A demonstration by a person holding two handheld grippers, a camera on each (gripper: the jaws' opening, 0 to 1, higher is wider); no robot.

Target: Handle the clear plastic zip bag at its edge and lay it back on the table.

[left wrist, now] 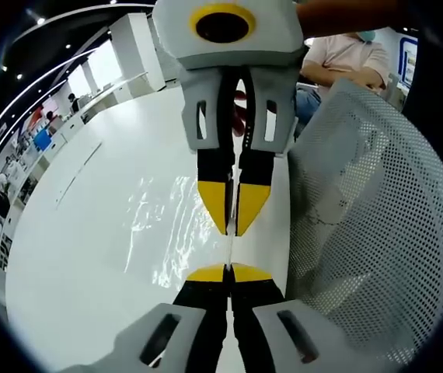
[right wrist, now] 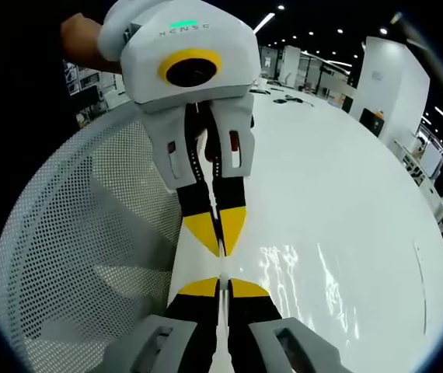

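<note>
The clear plastic zip bag (left wrist: 167, 225) shows as faint creases and glints over the white table (left wrist: 74, 256). Its thin top edge runs edge-on between the two grippers. My left gripper (left wrist: 228, 273) rises from the bottom, shut on that edge. My right gripper (left wrist: 232, 225) comes down from the top, tip to tip with it, also shut on the edge. In the right gripper view, my right gripper (right wrist: 221, 286) pinches the edge from below, the left gripper (right wrist: 220, 242) meets it from above, and the bag (right wrist: 299, 272) glints to the right.
A white mesh chair back (left wrist: 361, 202) (right wrist: 74, 233) stands close beside the grippers at the table's edge. A seated person (left wrist: 346, 62) is behind it. The white table (right wrist: 354, 171) stretches far, with small dark items (right wrist: 287, 99) at its far end.
</note>
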